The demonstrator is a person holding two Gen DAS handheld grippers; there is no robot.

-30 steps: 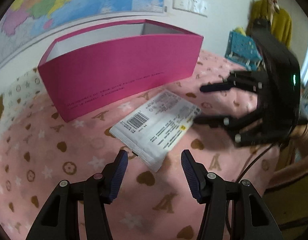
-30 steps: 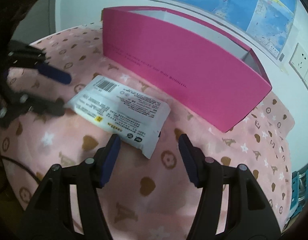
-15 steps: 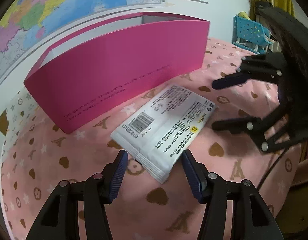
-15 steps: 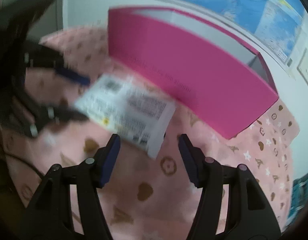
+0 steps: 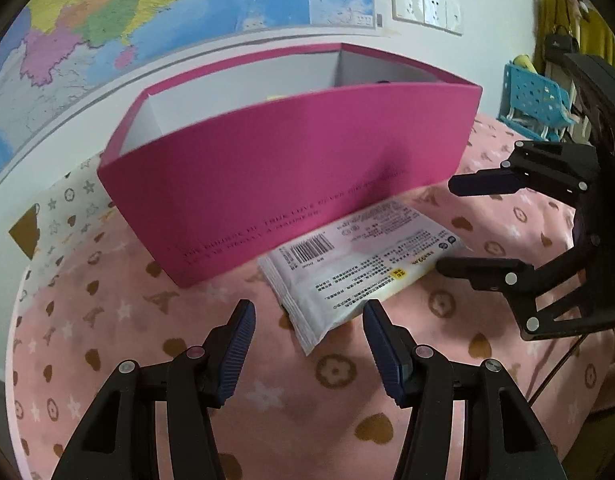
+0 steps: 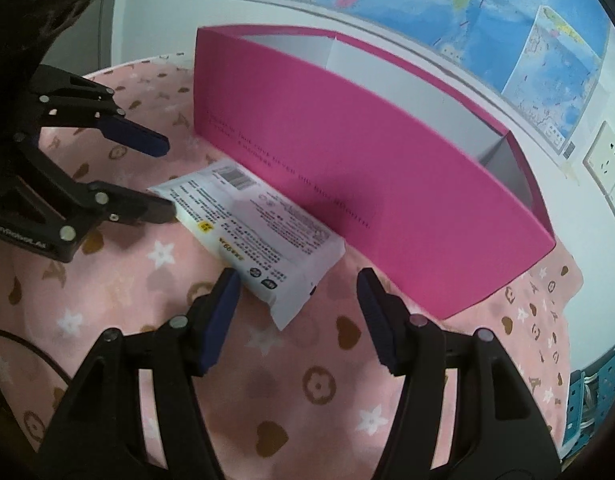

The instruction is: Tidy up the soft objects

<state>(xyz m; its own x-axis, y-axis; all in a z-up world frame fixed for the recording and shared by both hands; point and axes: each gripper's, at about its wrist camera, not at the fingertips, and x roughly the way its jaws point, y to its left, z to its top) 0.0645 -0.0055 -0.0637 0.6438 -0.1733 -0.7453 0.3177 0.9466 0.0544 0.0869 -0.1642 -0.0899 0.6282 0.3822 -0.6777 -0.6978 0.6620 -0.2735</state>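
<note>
Both sets of jaws stand apart with nothing clamped between them. Your left gripper (image 5: 309, 322) frames the near corner of the white packet (image 5: 363, 268) in the lower centre of its view, pads clear of the wrapper. Your right gripper (image 6: 297, 290) brackets the opposite end of the white packet (image 6: 251, 228) from the other side; its left pad sits just beside the packet edge, and contact cannot be confirmed.

Compared with a second ago, the left gripper has advanced toward the packet, so that the pink box (image 5: 291, 184) now fills more of the upper frame. The packet has shifted closer to the box wall and now lies just beside it on the pink patterned cloth (image 5: 119, 320) covering the table. The opening of each gripper is unchanged.

Meaning for the task: the packet is not yet lifted and remains outside the box. You are positioned for a two-ended pickup. Expect a soft, pliable packet to sag if gripped at one corner only.
</note>
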